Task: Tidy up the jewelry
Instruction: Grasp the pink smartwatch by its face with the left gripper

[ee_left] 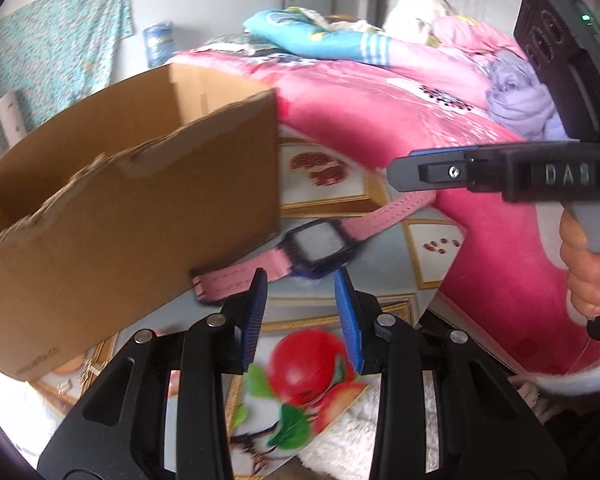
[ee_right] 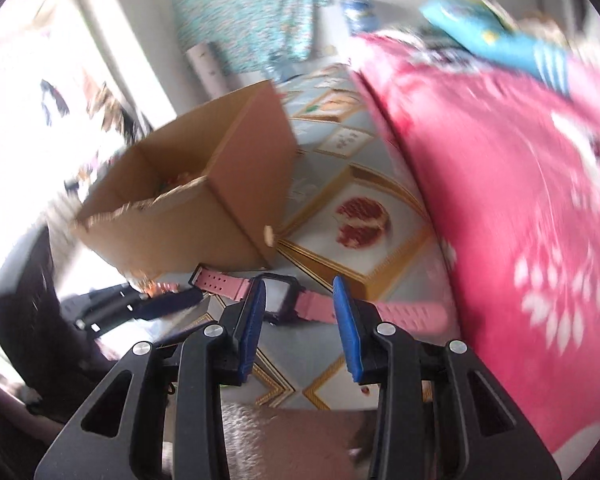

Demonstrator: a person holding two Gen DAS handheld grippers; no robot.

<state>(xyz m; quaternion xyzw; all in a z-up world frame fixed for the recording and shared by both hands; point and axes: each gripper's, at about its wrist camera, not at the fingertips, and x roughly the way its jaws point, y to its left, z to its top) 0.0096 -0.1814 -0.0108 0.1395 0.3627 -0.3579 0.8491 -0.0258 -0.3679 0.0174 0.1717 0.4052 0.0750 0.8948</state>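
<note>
A pink-strapped watch [ee_left: 316,246] with a dark square face lies flat on the fruit-patterned mat, right beside the near corner of an open cardboard box [ee_left: 132,216]. My left gripper [ee_left: 301,280] is open and empty, just short of the watch. My right gripper [ee_right: 299,282] is open, with its fingers on either side of the watch's strap [ee_right: 312,305] near the face. The box also shows in the right wrist view [ee_right: 220,200], with some small items inside. The right gripper also shows side-on in the left wrist view [ee_left: 404,178], above the strap's far end.
A bed with a bright pink blanket [ee_left: 380,108] rises along the right. The patterned mat [ee_right: 364,216] covers the floor. A white fluffy rug [ee_left: 340,440] lies near me. A patterned cloth [ee_left: 56,52] hangs on the far wall.
</note>
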